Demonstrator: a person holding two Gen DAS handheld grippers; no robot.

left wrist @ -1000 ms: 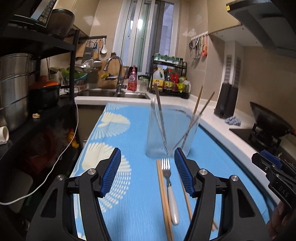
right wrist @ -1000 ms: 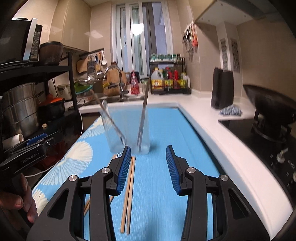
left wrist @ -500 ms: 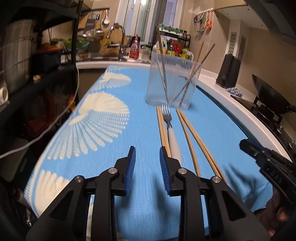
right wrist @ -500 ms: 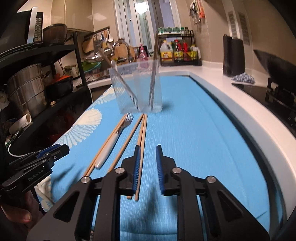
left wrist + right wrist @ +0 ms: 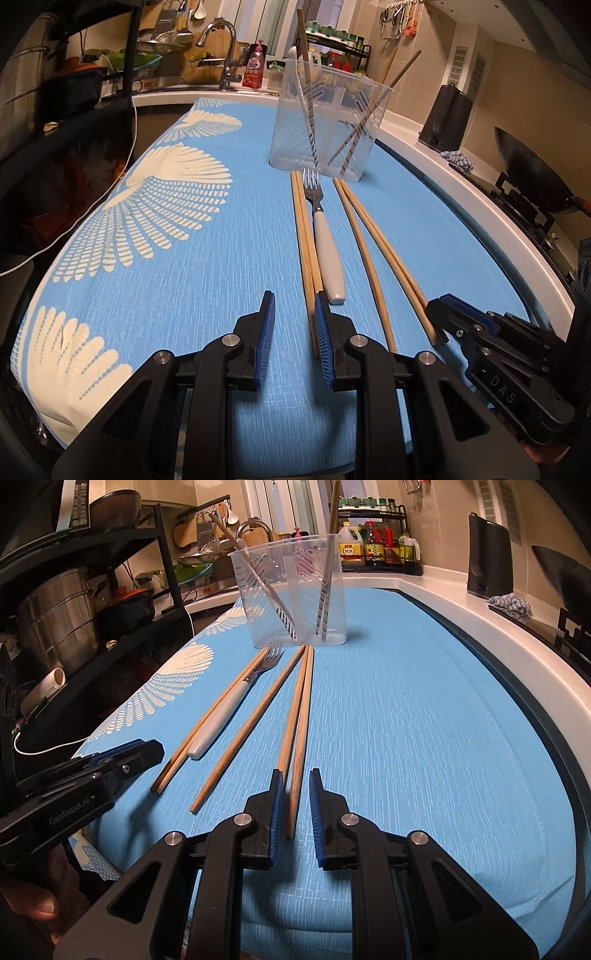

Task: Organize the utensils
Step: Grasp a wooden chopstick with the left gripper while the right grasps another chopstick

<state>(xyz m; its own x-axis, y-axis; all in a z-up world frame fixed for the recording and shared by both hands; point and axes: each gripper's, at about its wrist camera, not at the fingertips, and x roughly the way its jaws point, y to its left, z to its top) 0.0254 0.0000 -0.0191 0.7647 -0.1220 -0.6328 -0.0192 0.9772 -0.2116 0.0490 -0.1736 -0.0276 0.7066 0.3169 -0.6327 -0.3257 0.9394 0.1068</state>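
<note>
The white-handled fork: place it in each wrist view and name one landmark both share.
Left wrist: white-handled fork at centre, tines toward the clear plastic container.
Right wrist: fork left of centre, angled toward the container.
Shared landmark: that container.

Your left gripper (image 5: 291, 317) sits low and level, pointing forward, its 2 blue-padded fingers (image 5: 266, 334) parted by a narrow gap with nothing clamped between them. From the right wrist view it shows at the left edge (image 5: 125, 757), lying nearly flat, and your left hand (image 5: 40, 893) wraps its black handle, thumb visible.

Your right gripper (image 5: 297, 801) is also low and pointing forward, its 2 blue pads (image 5: 277, 812) parted by a slim gap, gripping nothing. In the left wrist view it appears at the lower right (image 5: 439, 317), tips angled down and toward the left; from there you cannot tell how its jaws stand.
</note>
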